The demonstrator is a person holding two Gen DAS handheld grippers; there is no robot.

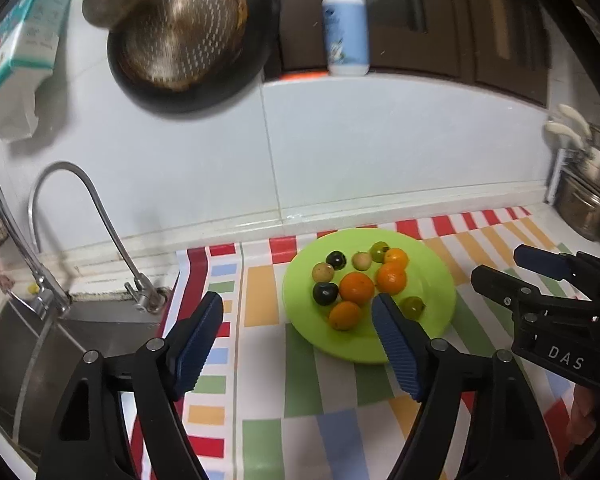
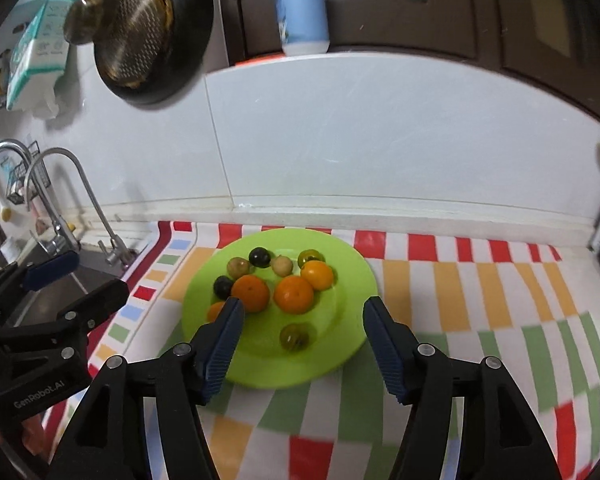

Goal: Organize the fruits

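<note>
A green plate [image 2: 352,280] sits on a striped cloth [image 2: 480,300] covering the counter, its far rim near the cloth's red border and the base of the white wall [image 2: 380,140]. All fruit lies on the plate: four oranges [image 2: 294,294], two dark round fruits [image 2: 259,257], two pale ones [image 2: 281,265] and two greenish ones [image 2: 294,337], one of which rests alone toward the near rim, apart from the cluster. The left gripper [image 1: 300,312] stands with jaws apart and nothing between the pads; in the left wrist view its right finger [image 1: 396,344] overlaps the plate's near edge while the other finger lies over the cloth toward the sink [image 1: 80,328]. The right gripper [image 2: 302,316] is likewise parted and empty, its fingers framing the plate's near half; whether either tool touches the plate cannot be told. The two grippers sit side by side, close together. To the right of the plate the cloth runs bare up to a metal rack [image 1: 580,200]. To the left, the cloth edge meets the sink rim and two faucets [image 2: 80,200]. A dark pan [image 2: 156,32] with a strainer hangs on the wall above.
</note>
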